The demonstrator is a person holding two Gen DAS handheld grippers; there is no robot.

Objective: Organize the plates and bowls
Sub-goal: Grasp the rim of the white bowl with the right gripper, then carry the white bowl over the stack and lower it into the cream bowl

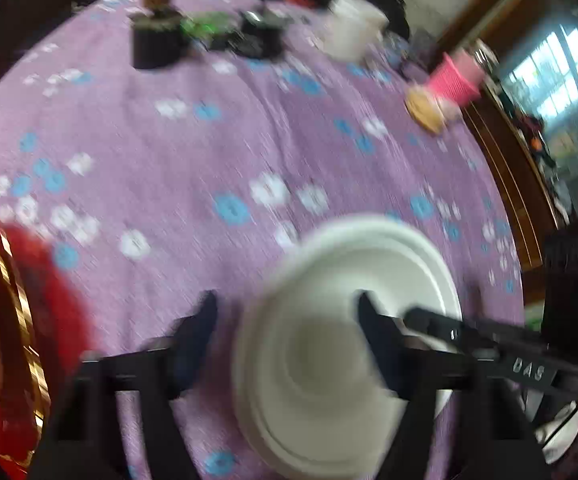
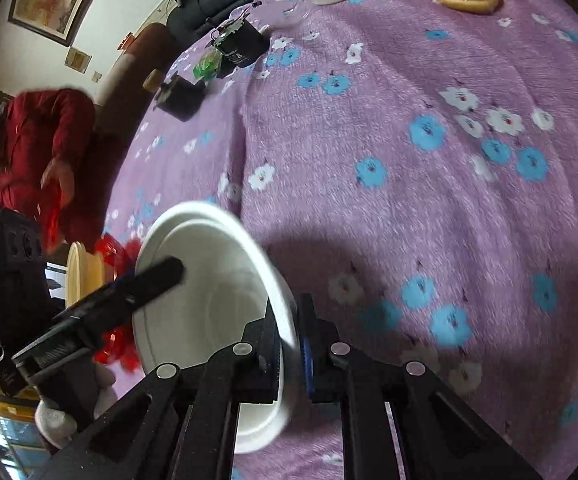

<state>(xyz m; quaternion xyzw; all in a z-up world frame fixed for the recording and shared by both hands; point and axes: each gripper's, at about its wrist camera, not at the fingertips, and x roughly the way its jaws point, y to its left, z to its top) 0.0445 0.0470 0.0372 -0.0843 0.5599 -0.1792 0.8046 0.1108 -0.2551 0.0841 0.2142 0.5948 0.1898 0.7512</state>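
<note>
A white bowl (image 2: 209, 280) is held tilted above the purple floral tablecloth (image 2: 409, 160). My right gripper (image 2: 289, 344) is shut on its rim, one finger inside and one outside. In the blurred left wrist view the same bowl (image 1: 329, 360) sits over a white plate (image 1: 421, 264). My left gripper (image 1: 289, 308) is open; its right finger reaches into the bowl and its left finger stays outside. It also shows in the right wrist view as a black finger (image 2: 157, 276) poking into the bowl.
A red plate with a gold rim (image 1: 13, 340) lies at the left edge. At the far side stand a black box (image 1: 155, 42), a white container (image 1: 353, 26), a pink cup (image 1: 455, 76) and a clear bowl (image 2: 285, 0). A person in red (image 2: 41, 152) stands beside the table.
</note>
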